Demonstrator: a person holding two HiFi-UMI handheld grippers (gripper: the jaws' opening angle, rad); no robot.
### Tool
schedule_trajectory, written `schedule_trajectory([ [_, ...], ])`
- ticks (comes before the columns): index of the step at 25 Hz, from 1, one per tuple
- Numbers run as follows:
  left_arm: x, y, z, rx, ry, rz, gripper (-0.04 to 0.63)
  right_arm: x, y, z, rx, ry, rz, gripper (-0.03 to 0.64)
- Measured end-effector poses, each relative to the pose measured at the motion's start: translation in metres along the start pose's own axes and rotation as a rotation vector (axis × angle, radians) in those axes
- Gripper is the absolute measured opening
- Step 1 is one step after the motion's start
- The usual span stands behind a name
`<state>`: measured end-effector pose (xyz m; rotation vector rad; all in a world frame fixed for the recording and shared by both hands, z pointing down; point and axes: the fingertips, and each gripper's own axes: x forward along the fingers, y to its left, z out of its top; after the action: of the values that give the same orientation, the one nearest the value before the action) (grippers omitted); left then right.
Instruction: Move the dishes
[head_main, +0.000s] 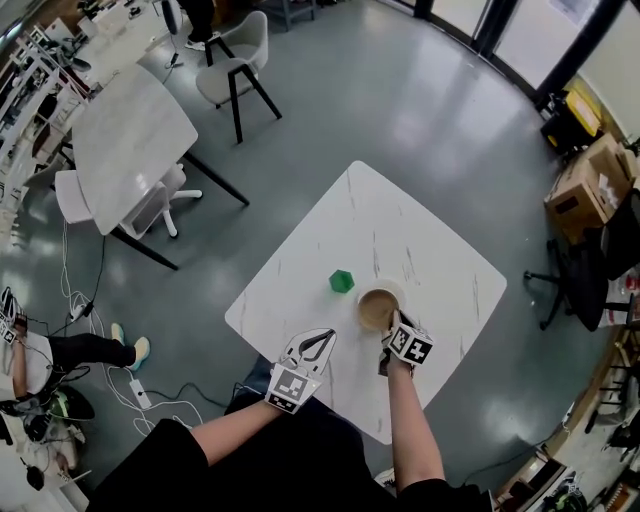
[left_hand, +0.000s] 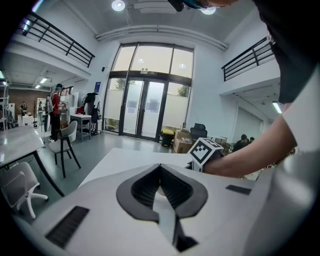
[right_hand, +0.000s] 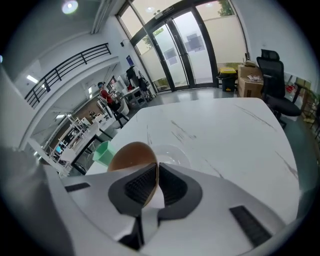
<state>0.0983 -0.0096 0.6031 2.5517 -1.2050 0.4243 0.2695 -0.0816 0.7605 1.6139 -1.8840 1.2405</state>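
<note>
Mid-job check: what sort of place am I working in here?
Probably an open-plan office or lab hall: white work tables, a black office chair and cardboard boxes stand on a grey floor, with tall glass doors and a railed mezzanine above.

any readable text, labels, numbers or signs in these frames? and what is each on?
No legible text anywhere.
Left marker cube: black-and-white square patterns only, no characters.
Right marker cube: the same, patterns only.
Cardboard box: pale label, too small to read.
Blue sign beside the glass doors: too small to read.
Brown bowl: no print visible.
</note>
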Motion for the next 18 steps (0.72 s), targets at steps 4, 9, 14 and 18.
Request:
schedule_trajectory([
  [4,-0.011,0.013,0.000,0.006,-0.006,-0.029,0.017,-0.010,0.027,-0.018,0.066,-0.004,0.019,0.032],
  [9,-0.031,0.033,0.006,0.023,-0.022,-0.059,0.017,-0.011,0.074,-0.046,0.087,0.022,0.028,0.032],
  [14,-0.050,0.063,0.000,0.014,-0.023,-0.055,0.017,0.008,0.125,-0.065,0.103,0.048,0.046,0.032],
  [18,-0.070,0.101,-0.002,-0.004,-0.027,-0.028,0.017,0.036,0.168,-0.065,0.034,0.048,0.049,0.032],
])
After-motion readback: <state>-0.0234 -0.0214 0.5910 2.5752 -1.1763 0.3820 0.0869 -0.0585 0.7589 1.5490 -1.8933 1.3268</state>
